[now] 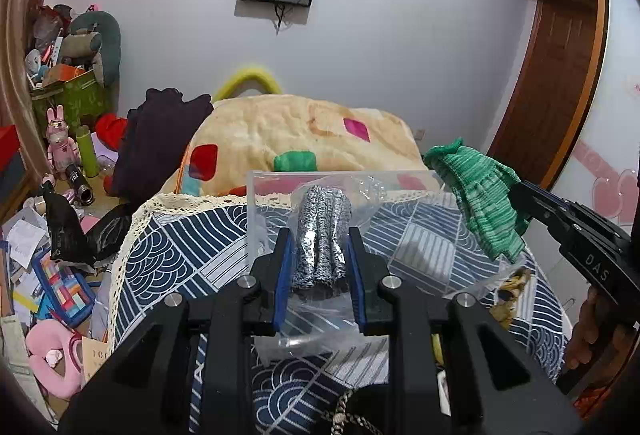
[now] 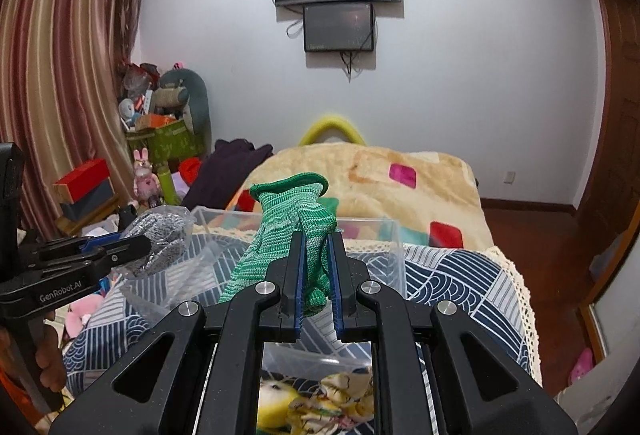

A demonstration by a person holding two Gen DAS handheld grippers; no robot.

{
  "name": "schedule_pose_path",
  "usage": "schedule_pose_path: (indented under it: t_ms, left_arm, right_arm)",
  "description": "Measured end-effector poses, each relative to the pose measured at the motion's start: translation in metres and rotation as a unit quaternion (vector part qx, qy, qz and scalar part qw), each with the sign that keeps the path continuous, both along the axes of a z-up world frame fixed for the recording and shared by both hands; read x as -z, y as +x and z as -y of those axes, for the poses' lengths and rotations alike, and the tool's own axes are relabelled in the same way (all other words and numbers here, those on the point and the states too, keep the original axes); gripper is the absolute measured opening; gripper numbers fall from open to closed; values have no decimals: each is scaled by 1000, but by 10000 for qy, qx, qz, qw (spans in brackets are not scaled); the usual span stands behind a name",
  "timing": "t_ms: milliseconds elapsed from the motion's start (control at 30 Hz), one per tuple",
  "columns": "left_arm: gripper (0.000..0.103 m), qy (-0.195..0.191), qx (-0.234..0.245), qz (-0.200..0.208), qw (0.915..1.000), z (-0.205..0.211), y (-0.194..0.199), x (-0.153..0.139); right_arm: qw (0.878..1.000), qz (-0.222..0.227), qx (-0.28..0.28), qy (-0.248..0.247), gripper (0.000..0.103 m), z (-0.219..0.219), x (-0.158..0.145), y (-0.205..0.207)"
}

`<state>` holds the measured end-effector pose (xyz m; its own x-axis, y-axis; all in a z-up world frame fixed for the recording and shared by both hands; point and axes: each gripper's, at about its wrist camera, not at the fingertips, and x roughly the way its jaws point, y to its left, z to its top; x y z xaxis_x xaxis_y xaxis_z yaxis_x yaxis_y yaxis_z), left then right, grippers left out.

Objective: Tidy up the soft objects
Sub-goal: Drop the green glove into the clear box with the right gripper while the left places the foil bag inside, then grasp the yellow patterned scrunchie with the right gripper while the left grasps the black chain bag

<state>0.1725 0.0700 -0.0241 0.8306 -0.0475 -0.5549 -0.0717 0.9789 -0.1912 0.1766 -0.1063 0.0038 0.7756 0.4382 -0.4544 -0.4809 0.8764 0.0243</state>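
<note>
My left gripper (image 1: 319, 235) is shut on a grey speckled knit glove (image 1: 322, 231) wrapped in clear plastic, held above the bed. It also shows at the left of the right wrist view (image 2: 164, 235). My right gripper (image 2: 317, 239) is shut on a green knit glove (image 2: 294, 231), held up in the air; in the left wrist view the green glove (image 1: 480, 195) hangs at the right. A clear plastic box (image 2: 372, 247) stands on the blue patterned bedspread (image 1: 192, 247), just beyond both gloves.
A second clear container with yellow patterned cloth (image 2: 320, 399) sits below my right gripper. A cream blanket (image 1: 304, 131) lies behind the box. Dark clothes (image 1: 160, 143) and cluttered toys and boxes (image 1: 60, 195) crowd the left side. A wooden door (image 1: 560, 55) is right.
</note>
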Motion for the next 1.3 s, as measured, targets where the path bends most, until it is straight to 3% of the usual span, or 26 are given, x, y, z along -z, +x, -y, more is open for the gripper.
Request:
schedule_pose_path:
  t_ms: [500,700,1000,1100,1300]
  left_arm:
    - [26,489,220,-735,9959,14,41,33]
    - [26,597,270,-741,9951,18,38,33]
    - [43,572,221,-469,9970,18,21,11]
    - [50,578,202,-304,9977,19,11,0]
    - [69,618,180,117,9979,23,-16,-27]
  right_arm:
    - [9946,-784,-25,-673,10,-11,34,30]
    - [9932,-928,-89,-700,11,-11,34,33]
    - [9954,-800,-138,-502,11,-6,17,25]
    - [9971,-649,-127,-377,19,0,5,16]
    - [9996,-257,-62,-140,44,13,-16,-6]
